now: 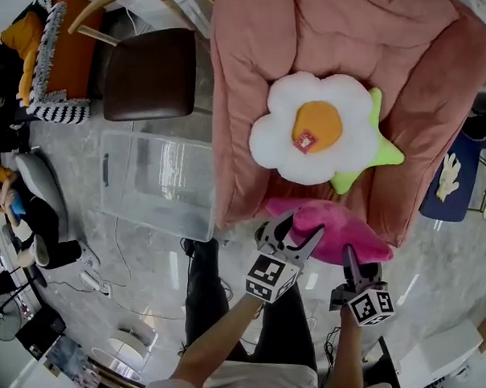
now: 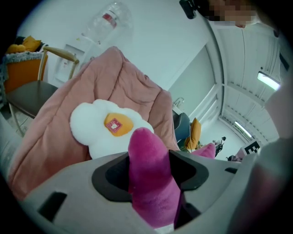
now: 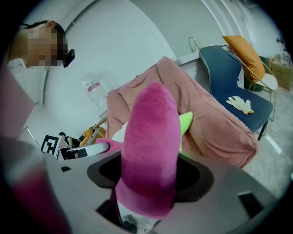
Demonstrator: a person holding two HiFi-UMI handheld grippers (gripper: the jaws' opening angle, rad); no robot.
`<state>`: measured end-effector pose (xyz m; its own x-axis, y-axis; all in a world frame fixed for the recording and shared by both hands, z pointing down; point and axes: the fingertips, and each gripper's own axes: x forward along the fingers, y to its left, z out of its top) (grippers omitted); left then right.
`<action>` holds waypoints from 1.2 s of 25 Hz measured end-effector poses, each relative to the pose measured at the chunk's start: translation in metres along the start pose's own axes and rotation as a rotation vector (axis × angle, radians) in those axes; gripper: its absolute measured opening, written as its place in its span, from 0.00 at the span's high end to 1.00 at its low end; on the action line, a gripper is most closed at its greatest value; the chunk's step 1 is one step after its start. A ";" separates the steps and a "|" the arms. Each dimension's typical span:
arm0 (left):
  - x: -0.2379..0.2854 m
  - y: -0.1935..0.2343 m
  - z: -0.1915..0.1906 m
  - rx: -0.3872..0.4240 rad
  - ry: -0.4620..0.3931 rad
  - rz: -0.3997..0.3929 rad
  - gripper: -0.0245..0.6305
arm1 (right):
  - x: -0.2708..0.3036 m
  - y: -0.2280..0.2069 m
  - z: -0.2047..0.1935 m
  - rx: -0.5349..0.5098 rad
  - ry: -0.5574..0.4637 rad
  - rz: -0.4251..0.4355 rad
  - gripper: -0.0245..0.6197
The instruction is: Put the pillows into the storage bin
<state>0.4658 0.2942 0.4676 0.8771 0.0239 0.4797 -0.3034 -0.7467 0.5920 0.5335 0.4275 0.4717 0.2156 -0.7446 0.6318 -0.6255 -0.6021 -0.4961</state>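
Observation:
A magenta pillow [image 1: 334, 225] lies on the front edge of the pink padded sofa [image 1: 340, 24], and both grippers grip it. My left gripper [image 1: 294, 233] is shut on its left end, the plush [image 2: 149, 173] bulging up between the jaws. My right gripper [image 1: 353, 265] is shut on its right end [image 3: 151, 151]. A white flower pillow [image 1: 312, 130] with an orange centre and green leaves rests on the sofa seat just beyond; it also shows as the white flower pillow [image 2: 98, 130] and a green leaf [image 3: 185, 121]. The clear storage bin [image 1: 158, 185] stands on the floor left of the sofa.
A brown chair [image 1: 149, 73] stands behind the bin. A blue chair [image 1: 455, 180] with a pale glove on it is at the right. Cables and a power strip [image 1: 94, 280] lie on the floor at the left. The person's legs [image 1: 203, 295] stand before the sofa.

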 end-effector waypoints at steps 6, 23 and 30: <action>-0.063 0.020 -0.030 -0.076 -0.003 0.028 0.58 | -0.017 0.044 -0.045 -0.036 0.092 -0.007 0.47; -0.305 0.228 -0.133 -0.274 -0.030 0.280 0.58 | 0.059 0.254 -0.269 -0.162 0.415 0.163 0.46; -0.404 0.317 -0.145 -0.364 -0.141 0.446 0.58 | 0.128 0.361 -0.325 -0.452 0.552 0.415 0.45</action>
<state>-0.0389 0.1444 0.5559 0.6688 -0.3472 0.6574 -0.7407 -0.3879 0.5486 0.0917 0.2087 0.5673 -0.4254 -0.5616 0.7097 -0.8397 -0.0475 -0.5409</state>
